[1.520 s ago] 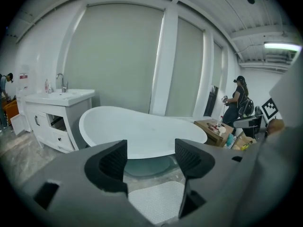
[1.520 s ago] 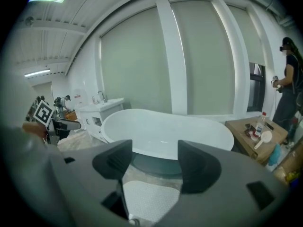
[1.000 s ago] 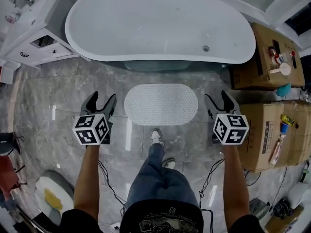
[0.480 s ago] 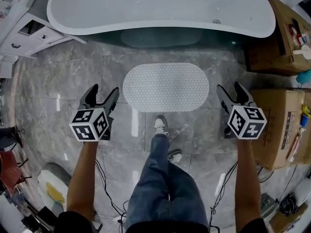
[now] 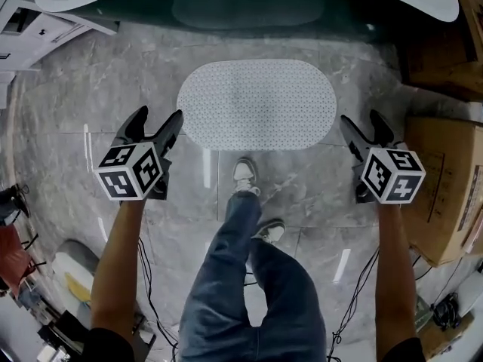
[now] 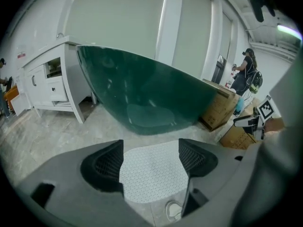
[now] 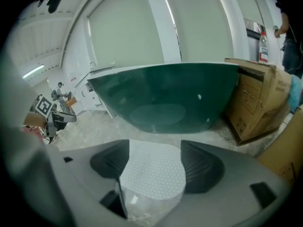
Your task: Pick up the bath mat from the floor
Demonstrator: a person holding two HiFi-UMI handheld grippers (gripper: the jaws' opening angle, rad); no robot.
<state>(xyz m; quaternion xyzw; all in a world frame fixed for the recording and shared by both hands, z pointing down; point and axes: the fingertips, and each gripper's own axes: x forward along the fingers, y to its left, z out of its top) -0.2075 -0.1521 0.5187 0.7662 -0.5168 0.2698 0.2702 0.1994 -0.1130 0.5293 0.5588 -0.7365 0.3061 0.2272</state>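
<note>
A: Where is the white, dotted, oval rubber bath mat (image 5: 256, 104) lying?
B: Flat on the grey marble floor (image 5: 90, 89), between the left gripper (image 5: 158, 117) and the right gripper (image 5: 361, 119). Both pairs of jaws have just been opening and are gripping nothing. The mat is likely light and floppy, so pinch its rounded ends.

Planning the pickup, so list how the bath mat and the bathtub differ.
The bath mat lies flat on the floor; the bathtub stands tall beyond it. The bath mat is pale with a fine dotted texture; the bathtub is glossy dark green outside with a white rim. The bath mat is far smaller than the bathtub. Both are rounded oblongs, long sides parallel.
</note>
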